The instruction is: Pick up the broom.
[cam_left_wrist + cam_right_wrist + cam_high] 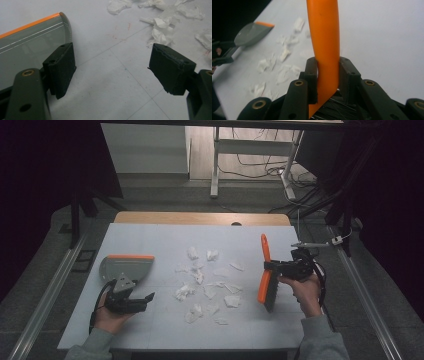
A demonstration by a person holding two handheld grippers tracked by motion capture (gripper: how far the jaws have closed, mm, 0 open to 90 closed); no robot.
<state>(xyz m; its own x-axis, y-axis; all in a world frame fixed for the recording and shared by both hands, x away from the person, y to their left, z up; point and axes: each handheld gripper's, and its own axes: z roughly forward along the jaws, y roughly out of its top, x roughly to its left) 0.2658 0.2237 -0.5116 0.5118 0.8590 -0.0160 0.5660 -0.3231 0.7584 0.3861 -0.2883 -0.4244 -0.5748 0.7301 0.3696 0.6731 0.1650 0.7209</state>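
Paper scraps (207, 285) lie scattered mid-counter (150, 330), none swept yet. Right gripper (272, 270) fingers are clamped on the brush (265, 275); left gripper (142, 300) fingers stand apart beside the dustpan (125, 266).

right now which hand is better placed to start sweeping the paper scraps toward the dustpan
Right. The right gripper is shut on the orange brush, just right of the paper scraps. The left gripper is open and holds nothing, beside the dustpan.

Bare table (150, 320) ahead of left tool (142, 298); paper scraps (207, 282) between dustpan (126, 266) and brush (265, 275).
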